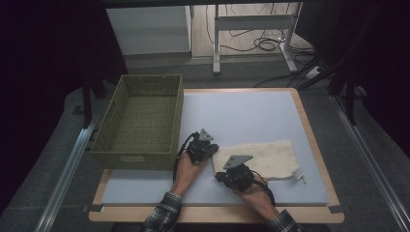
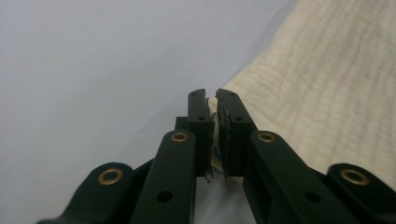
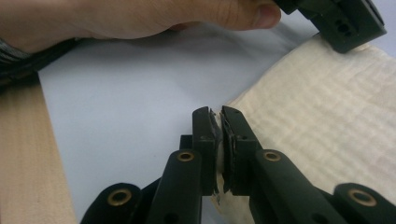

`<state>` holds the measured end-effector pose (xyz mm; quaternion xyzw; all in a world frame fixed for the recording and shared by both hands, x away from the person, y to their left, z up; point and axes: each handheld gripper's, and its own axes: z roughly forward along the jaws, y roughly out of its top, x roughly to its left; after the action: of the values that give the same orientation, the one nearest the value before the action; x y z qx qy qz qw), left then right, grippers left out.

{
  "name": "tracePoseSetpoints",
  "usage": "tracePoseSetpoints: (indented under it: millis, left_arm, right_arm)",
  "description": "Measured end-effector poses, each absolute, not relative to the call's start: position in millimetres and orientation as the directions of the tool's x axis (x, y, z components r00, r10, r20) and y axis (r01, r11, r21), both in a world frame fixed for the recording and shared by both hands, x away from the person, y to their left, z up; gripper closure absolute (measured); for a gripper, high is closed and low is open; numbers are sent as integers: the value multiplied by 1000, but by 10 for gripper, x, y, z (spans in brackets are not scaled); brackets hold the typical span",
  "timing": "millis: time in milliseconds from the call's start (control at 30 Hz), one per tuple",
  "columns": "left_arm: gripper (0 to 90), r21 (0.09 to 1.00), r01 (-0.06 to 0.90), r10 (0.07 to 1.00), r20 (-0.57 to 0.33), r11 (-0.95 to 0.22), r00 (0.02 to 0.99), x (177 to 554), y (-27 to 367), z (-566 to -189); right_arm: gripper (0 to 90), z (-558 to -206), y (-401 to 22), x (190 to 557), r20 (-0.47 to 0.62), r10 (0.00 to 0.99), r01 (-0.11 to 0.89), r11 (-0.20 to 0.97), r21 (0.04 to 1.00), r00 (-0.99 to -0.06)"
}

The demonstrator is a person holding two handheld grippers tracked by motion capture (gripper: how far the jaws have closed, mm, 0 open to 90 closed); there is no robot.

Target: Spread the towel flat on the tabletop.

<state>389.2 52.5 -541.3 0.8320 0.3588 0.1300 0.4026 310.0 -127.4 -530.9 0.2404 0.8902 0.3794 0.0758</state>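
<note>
A cream cloth lies flat on the pale blue mat, right of centre. My left gripper sits at the cloth's far left corner. In the left gripper view its jaws are shut, with a thin edge of the cloth pinched between the pads. My right gripper is at the near left corner. Its jaws are likewise shut on the edge of the cloth. The left hand and left gripper lie across the top of the right gripper view.
A green woven basket stands empty on the table's left side, close to the left hand. A small white label sticks out at the cloth's near right corner. The wooden table rim frames the mat. Cables and table legs lie on the floor beyond.
</note>
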Motion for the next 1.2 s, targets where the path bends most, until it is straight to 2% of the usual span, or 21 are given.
tracePoseSetpoints:
  millis: [167, 433, 1200]
  left_arm:
    - [862, 797, 483, 714, -95, -364, 694, 3864, 568, -5342]
    - [859, 820, 447, 708, -74, -358, 702, 3826, 473, -5195]
    - [854, 825, 396, 646, -49, -404, 762, 3947, 31, -4955]
  right_arm:
    - [849, -5242, -1306, 3081, 54, 484, 366, 579, 729, -873]
    - [849, -5032, -1452, 3064, 78, 483, 362, 529, 767, -872]
    - [847, -4845, -2006, 3061, 73, 551, 386, 477, 790, -831]
